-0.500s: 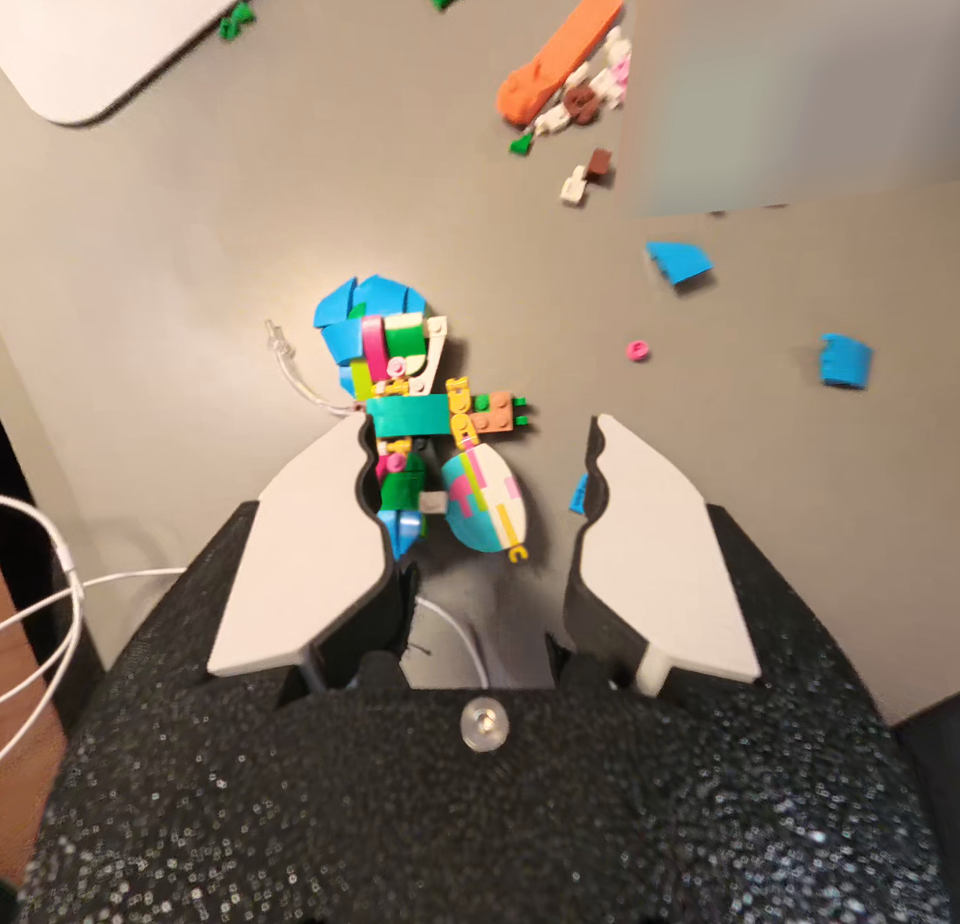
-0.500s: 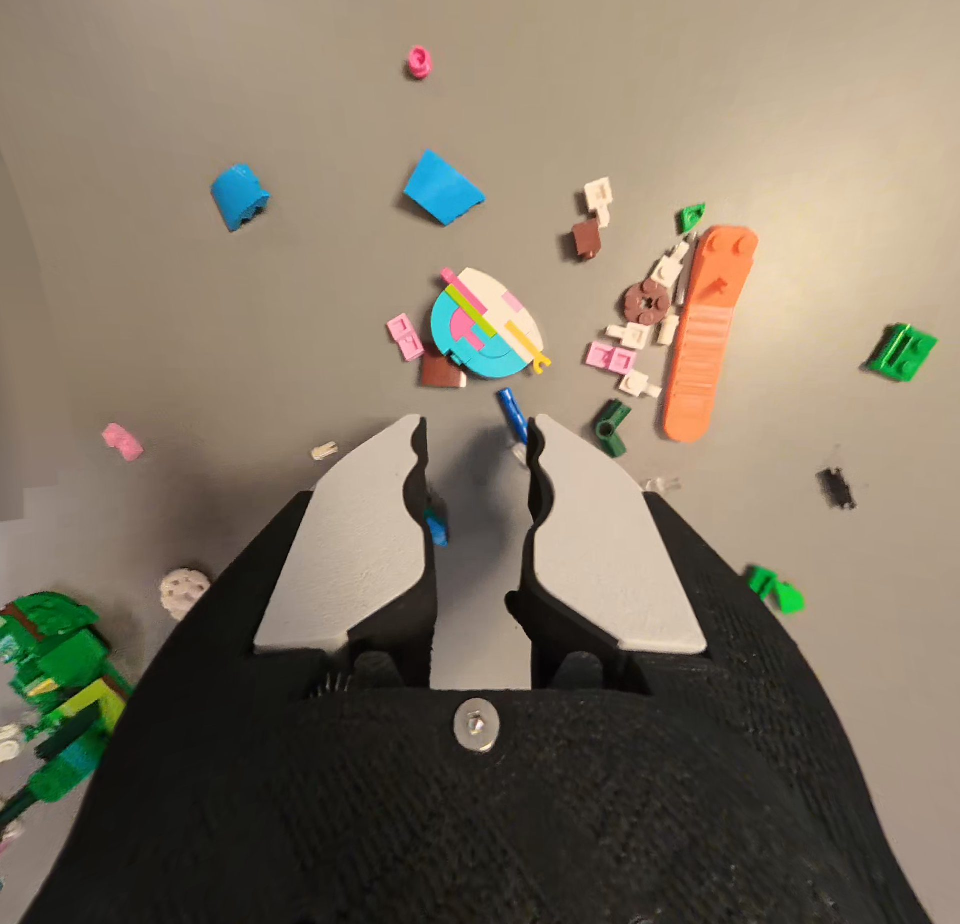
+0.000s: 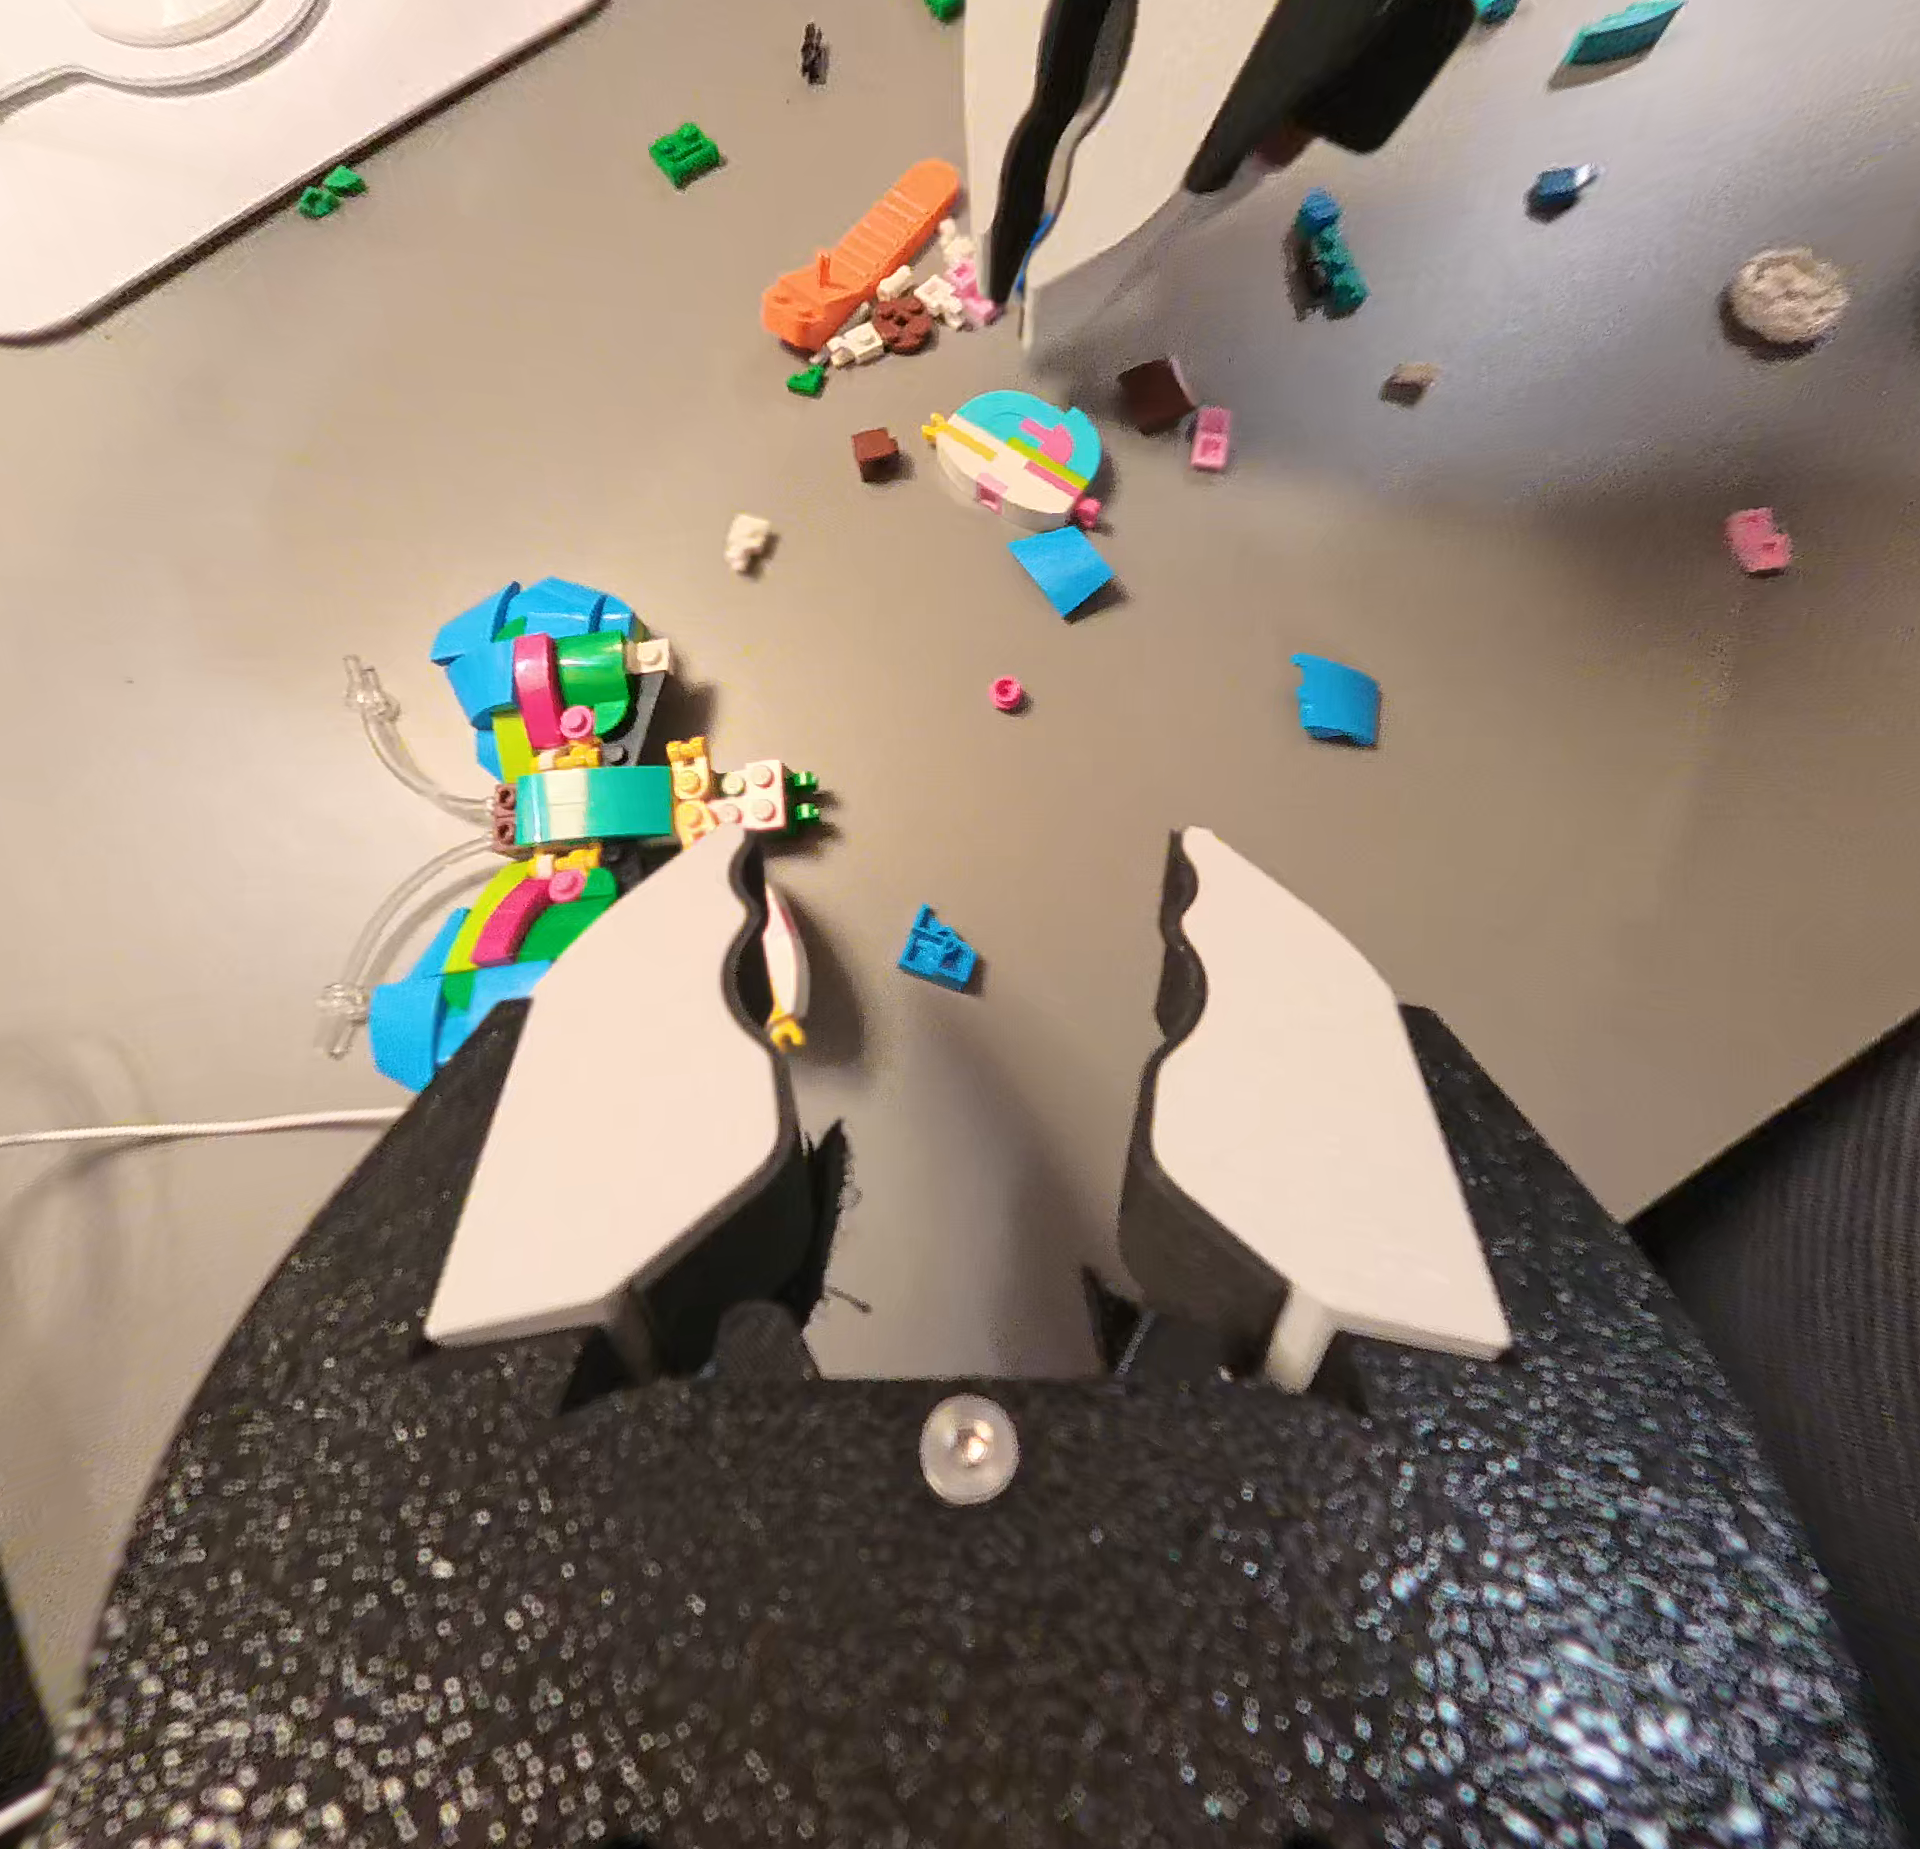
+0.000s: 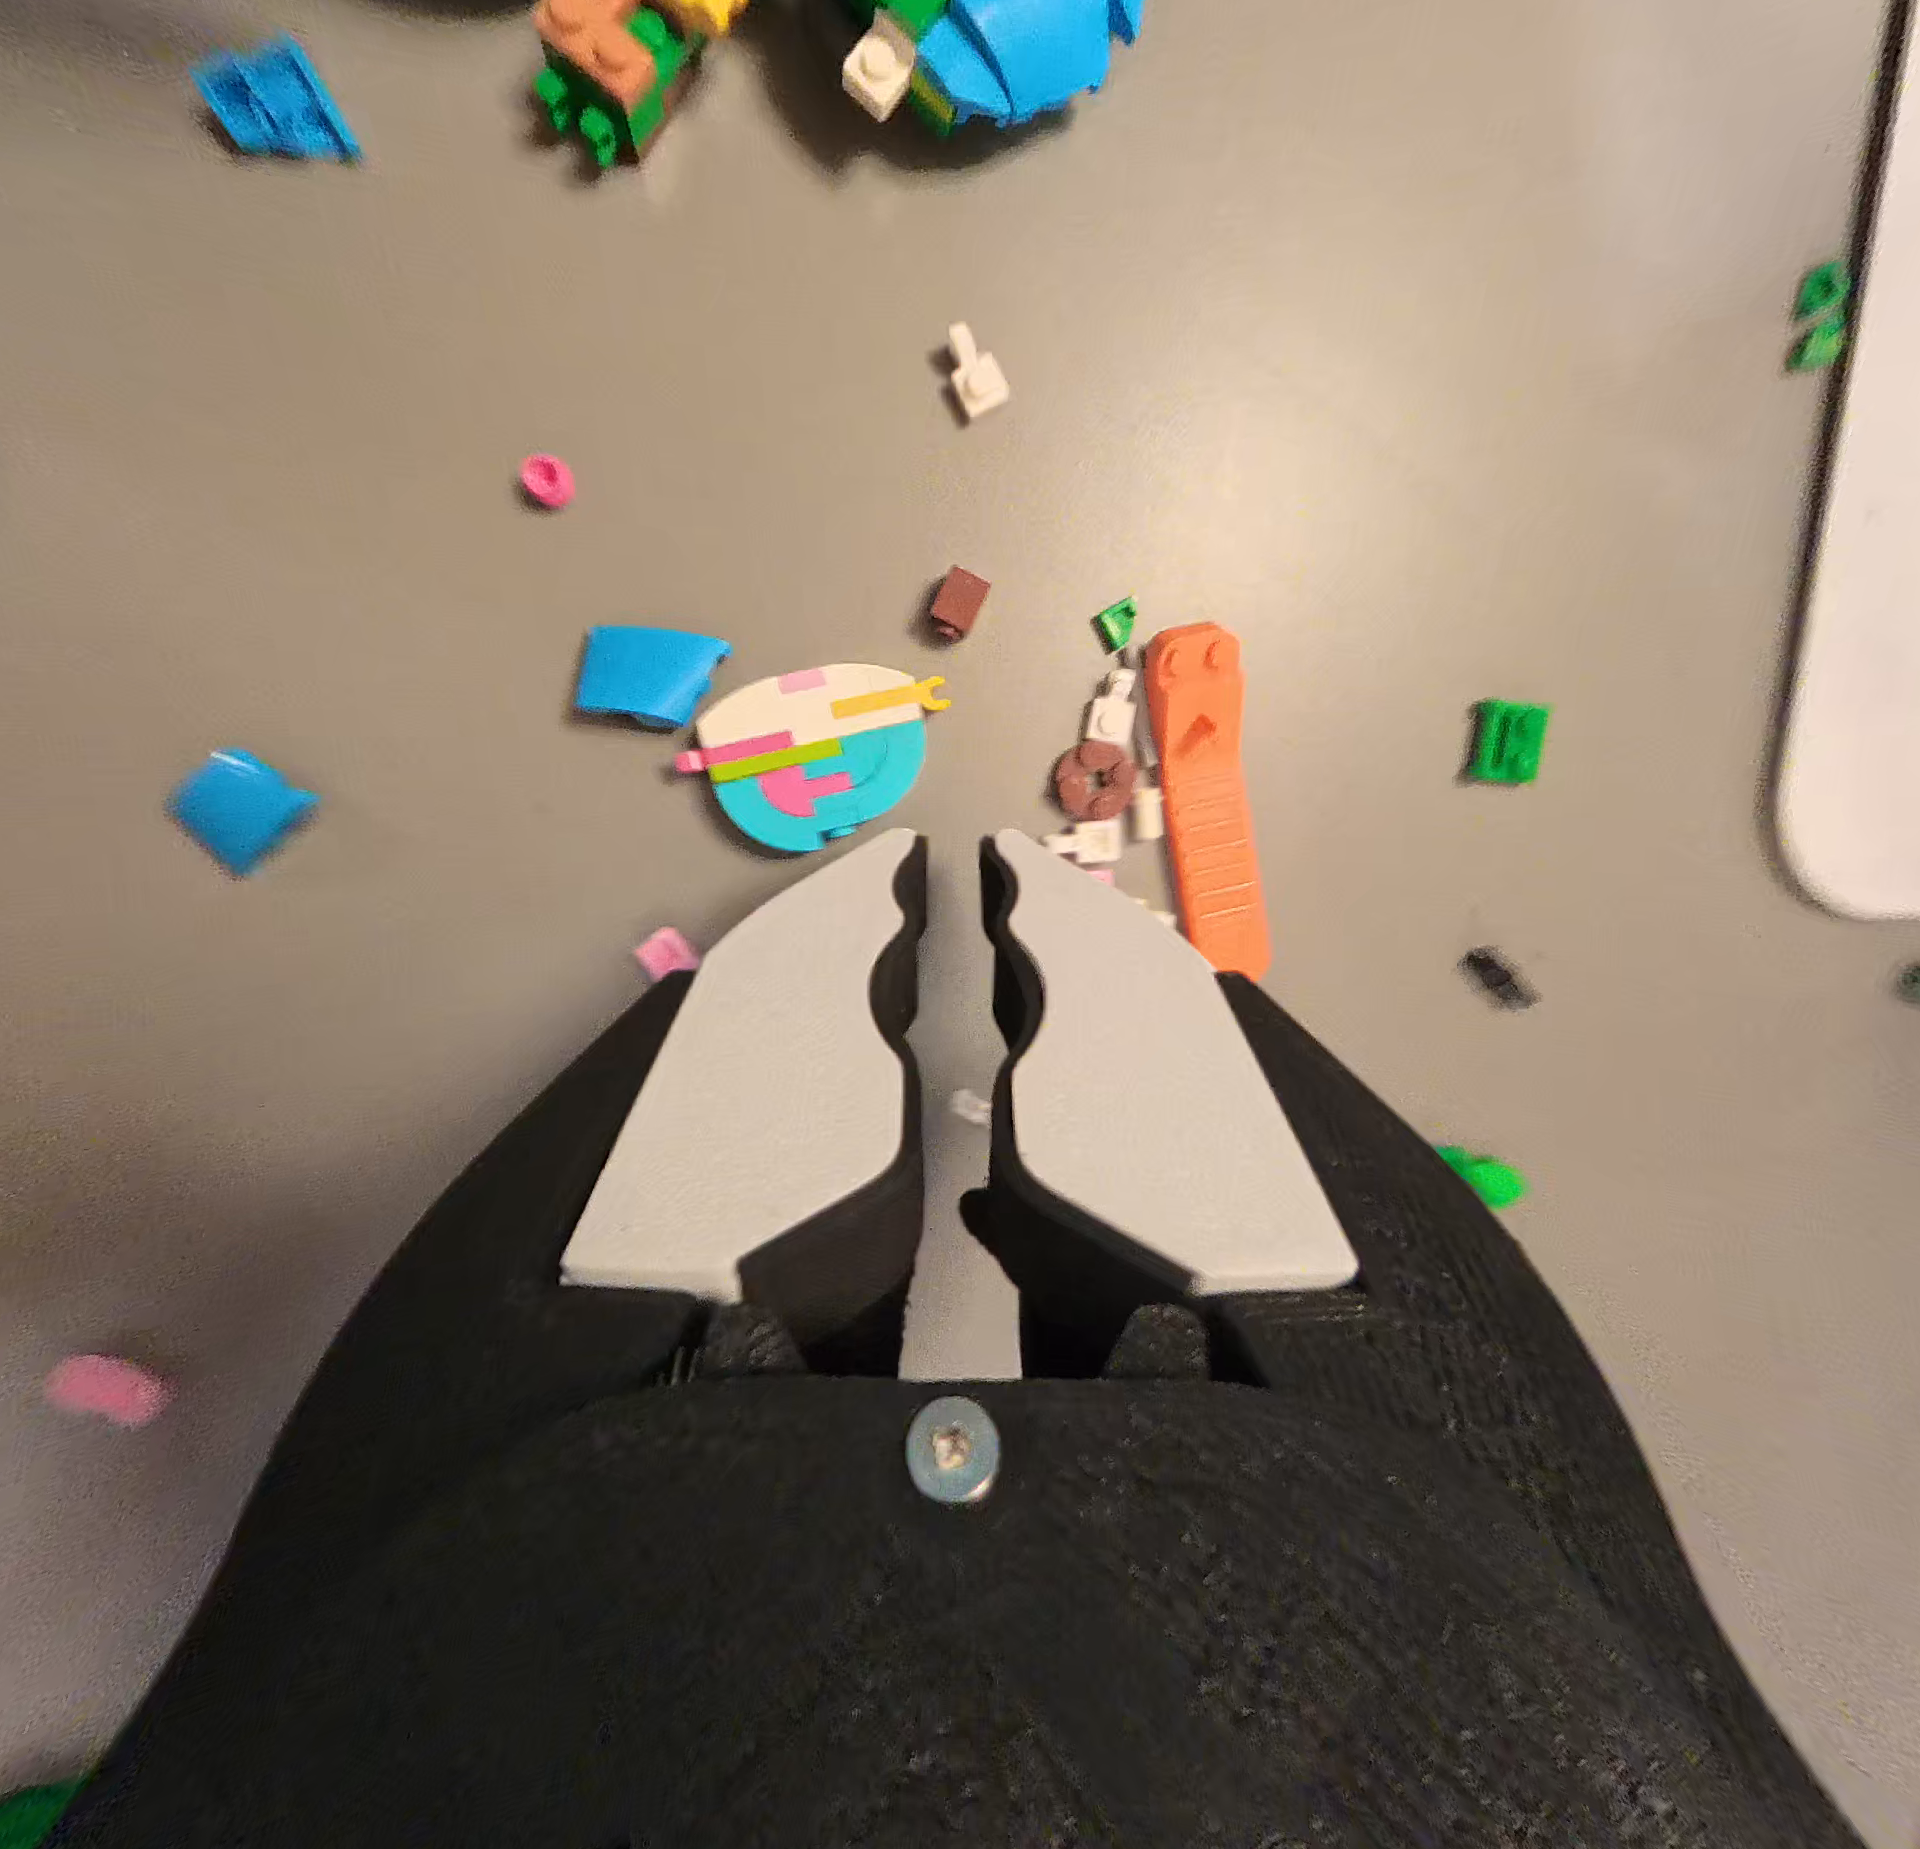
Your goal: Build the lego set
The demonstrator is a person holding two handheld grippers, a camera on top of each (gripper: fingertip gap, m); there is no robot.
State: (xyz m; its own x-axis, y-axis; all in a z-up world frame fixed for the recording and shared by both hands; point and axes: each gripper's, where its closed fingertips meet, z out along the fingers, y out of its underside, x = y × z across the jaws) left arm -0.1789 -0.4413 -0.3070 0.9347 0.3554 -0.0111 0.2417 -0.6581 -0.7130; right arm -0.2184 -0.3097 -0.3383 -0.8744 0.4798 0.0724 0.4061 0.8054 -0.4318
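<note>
Build is partly done. The butterfly model [image 3: 566,812] lies flat on the grey table [image 3: 312,469]: teal body bar, 2 blue-and-green upper wings with pink arcs, clear antennae at its left end, a tan-and-green stub at its right end. 1 lower wing seems attached on the near side, mostly hidden behind the left finger — only its white edge and a yellow clip show. The second lower wing [image 4: 816,755], an oval panel in white and teal with pink, lime and yellow strips, lies loose and well apart from the model, so it is not yet fitted. Left gripper [image 3: 961,843] hovers just beside the model's right end, jaws wide apart, nothing between them. Right gripper [image 4: 951,838] sits low over the table with its jaws narrowed to a thin slit; no brick is visible in the slit from its own camera, and in the left wrist view its tips come down at the small-parts cluster, where a thin blue line shows at the gap — cannot tell whether it grips anything. Tips are just beside the loose wing and the orange brick separator [image 4: 1205,802]. Still scattered: 3 blue curved slopes, e.g. [image 4: 646,672], a pink round stud [image 4: 547,480], brown, white, pink and green small pieces. Judgement: main body finished, 1 wing plus trim remaining.
</note>
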